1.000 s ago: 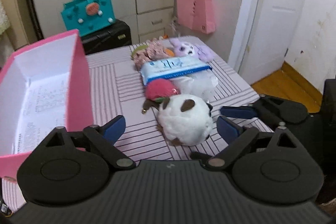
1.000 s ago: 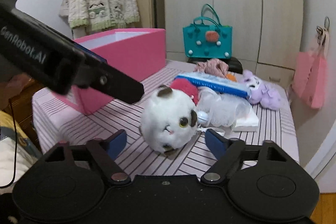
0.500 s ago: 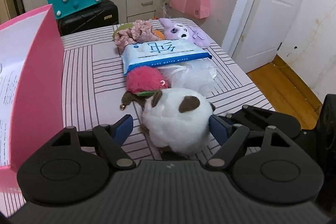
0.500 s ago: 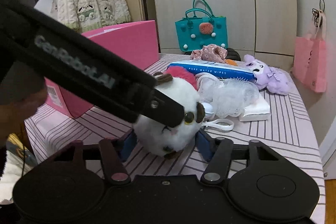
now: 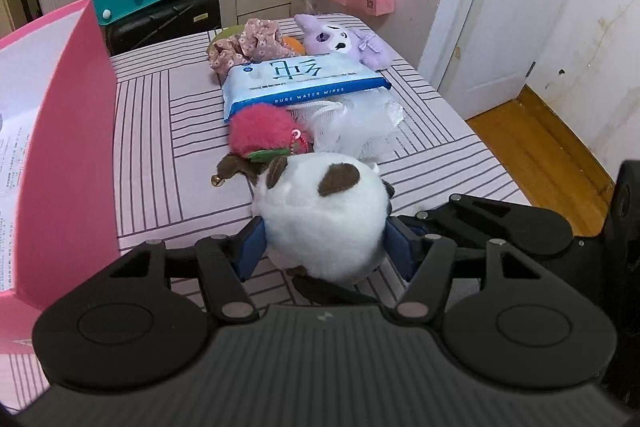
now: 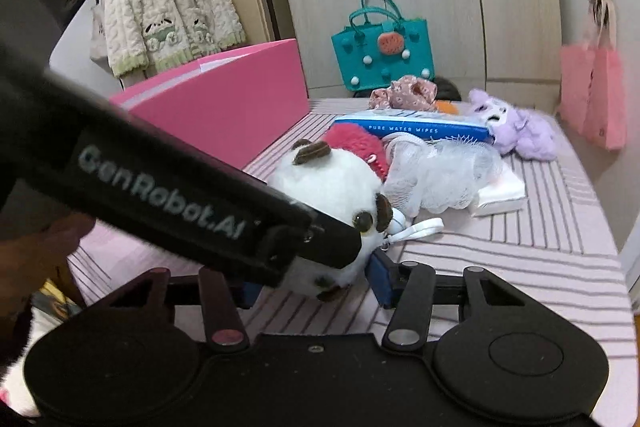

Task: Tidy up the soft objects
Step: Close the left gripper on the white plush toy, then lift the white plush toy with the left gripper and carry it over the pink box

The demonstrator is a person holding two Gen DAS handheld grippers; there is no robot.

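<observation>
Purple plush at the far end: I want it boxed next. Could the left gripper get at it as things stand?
Probably not yet. The left gripper has just closed its fingers on the white plush, and the wipes pack and mesh sponge lie before the purple plush.

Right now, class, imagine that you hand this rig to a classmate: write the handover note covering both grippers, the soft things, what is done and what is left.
Left gripper: jaws have just been closing, pads now pressed on the white plush.
Right gripper: jaws also closing, on the same plush from its other side.
Plush sits on the striped table, beside the pink box.
Still on the table: red pompom, wipes pack, mesh sponge, purple plush, floral scrunchie.
Done: plush gripped.
Left: lift it, presumably into the box, then the rest.
</observation>
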